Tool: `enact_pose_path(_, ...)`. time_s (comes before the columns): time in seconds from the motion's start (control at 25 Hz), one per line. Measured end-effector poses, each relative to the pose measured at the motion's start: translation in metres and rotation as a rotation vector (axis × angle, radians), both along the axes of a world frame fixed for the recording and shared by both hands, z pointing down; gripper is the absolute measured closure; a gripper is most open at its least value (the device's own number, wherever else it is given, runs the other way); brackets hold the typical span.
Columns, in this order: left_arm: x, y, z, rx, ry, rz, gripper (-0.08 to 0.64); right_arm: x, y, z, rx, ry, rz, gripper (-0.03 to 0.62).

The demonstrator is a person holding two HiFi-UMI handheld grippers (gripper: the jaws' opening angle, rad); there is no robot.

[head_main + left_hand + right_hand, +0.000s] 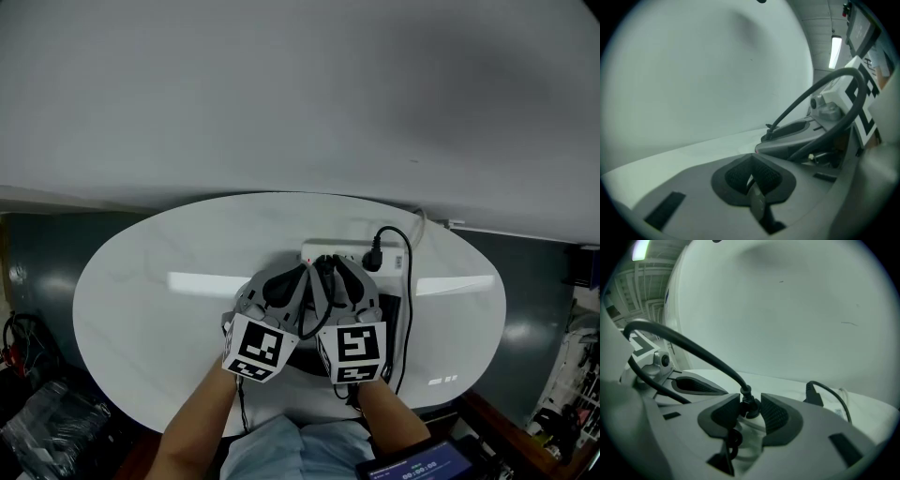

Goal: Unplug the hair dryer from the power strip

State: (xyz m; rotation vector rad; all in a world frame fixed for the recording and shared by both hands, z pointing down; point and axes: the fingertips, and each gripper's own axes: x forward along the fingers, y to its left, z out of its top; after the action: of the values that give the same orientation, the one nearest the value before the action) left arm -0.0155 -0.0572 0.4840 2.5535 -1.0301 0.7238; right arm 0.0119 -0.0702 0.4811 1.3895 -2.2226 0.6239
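While right tongs (750,412) clamp plug (748,404), left tongs (751,177) closed, white table (141,300), grey wall (281,94).

You have a white oval tabletop (141,309) filling the middle of the head view, with a plain pale wall (300,94) across the whole upper half. Another black plug (372,259) sits just right of centre, and its cord (410,291) loops right and then runs down towards the tabletop's lower edge. Dark floor (37,262) shows at the left. There is a heap of clutter (47,422) at the lower left and a lit screen (417,466) at the bottom right. In the left gripper view, a ceiling lamp (835,51) glows at the upper right.
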Motion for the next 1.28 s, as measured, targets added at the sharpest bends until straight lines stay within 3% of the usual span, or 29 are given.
enact_pose_path(0.28,0.000,0.001,0.000,-0.078,0.039,0.051,0.561,-0.002,0.003,0.002,0.002,0.037,-0.022,0.451)
enact_pose_path(0.72,0.003,0.003,0.004,0.000,-0.158,0.157,0.563,-0.005,0.001,-0.002,0.025,0.051,-0.002,0.480)
enact_pose_path(0.84,0.001,0.004,0.006,-0.004,-0.168,0.156,0.562,-0.007,0.001,-0.004,0.044,0.061,-0.016,0.520)
enact_pose_path(1.28,0.001,0.005,0.009,0.040,-0.294,0.206,0.563,-0.013,0.001,-0.002,0.039,0.119,-0.063,0.518)
